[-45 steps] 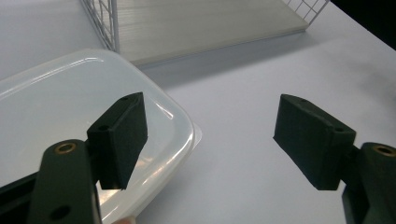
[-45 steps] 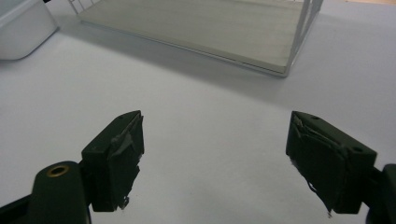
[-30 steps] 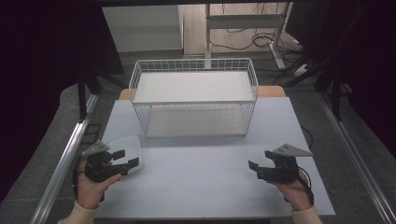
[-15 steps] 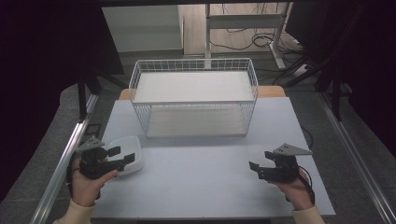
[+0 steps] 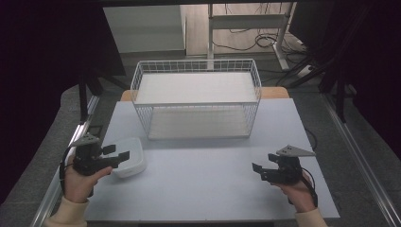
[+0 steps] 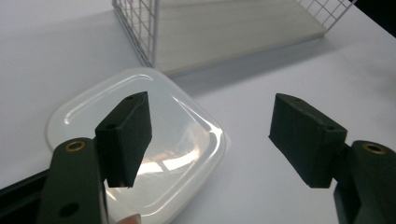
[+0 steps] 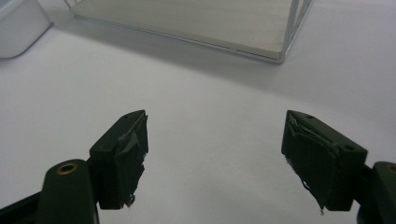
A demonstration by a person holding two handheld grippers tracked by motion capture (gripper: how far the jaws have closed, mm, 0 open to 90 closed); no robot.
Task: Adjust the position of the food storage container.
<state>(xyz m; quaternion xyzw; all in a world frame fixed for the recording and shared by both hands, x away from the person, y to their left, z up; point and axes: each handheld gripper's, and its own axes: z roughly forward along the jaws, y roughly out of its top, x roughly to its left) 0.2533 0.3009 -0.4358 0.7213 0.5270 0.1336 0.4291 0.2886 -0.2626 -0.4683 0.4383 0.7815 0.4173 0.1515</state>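
Dim, dark-walled room surrounds a pale grey-white surface (image 5: 208, 179), with cables and metal stand legs on the floor beyond it and grey carpet along its sides. Toward the near left corner of the surface lies a white container (image 5: 130, 156), a shallow, glossy, square piece with rounded corners and a raised rim; in the left gripper view its smooth top (image 6: 177, 140) catches bright reflections, and a thin inset line runs round just inside its edge. It rests flat, near the front left corner of a white wire basket (image 5: 196, 101) but apart from it; the basket stands at the middle of the far half of the surface and has a pale board as its floor. The left hand-held gripper (image 5: 116, 153) hangs over the container's near left part, its black jaws wide apart; they have just been closing a little, and from the gripper's own camera (image 6: 210, 135) one jaw stands over the container while the other stands over bare surface to its side, neither pad pressing on it. The right hand-held gripper (image 5: 265, 169) is held low over the near right part of the surface, well apart from the container, its jaws spread with nothing between them (image 7: 215, 154).
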